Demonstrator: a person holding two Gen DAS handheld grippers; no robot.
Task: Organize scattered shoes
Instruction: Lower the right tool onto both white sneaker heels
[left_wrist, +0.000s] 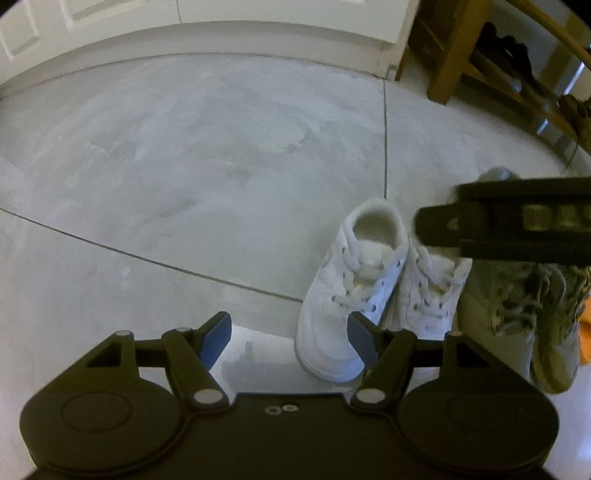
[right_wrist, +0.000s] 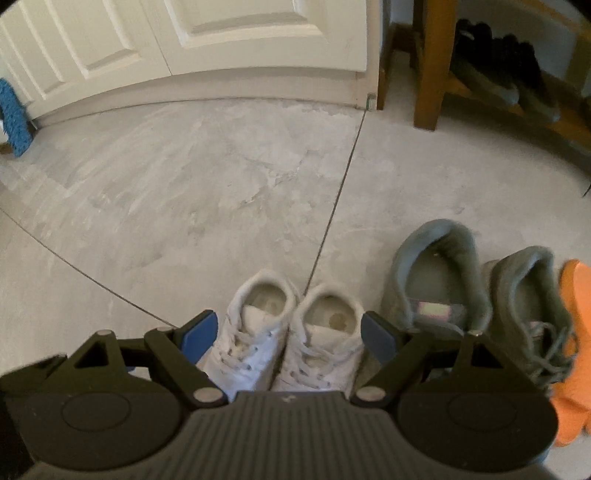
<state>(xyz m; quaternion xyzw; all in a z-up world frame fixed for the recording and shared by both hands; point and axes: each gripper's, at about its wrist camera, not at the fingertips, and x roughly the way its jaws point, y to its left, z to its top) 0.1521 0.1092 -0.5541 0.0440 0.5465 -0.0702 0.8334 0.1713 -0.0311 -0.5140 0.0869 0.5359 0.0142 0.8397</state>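
A pair of small white sneakers stands side by side on the grey tile floor, heels away from me. My right gripper is open and empty, hovering over them with a blue pad on either side. In the left wrist view the same white pair sits ahead and to the right. My left gripper is open and empty, its right finger in front of the left sneaker's toe. The right gripper's black body reaches in from the right above the pair. A larger grey-green pair stands right of the white pair.
An orange shoe lies at the far right. A wooden shoe rack with dark shoes stands at the back right. White panelled doors close the back. A blue brush leans at the far left.
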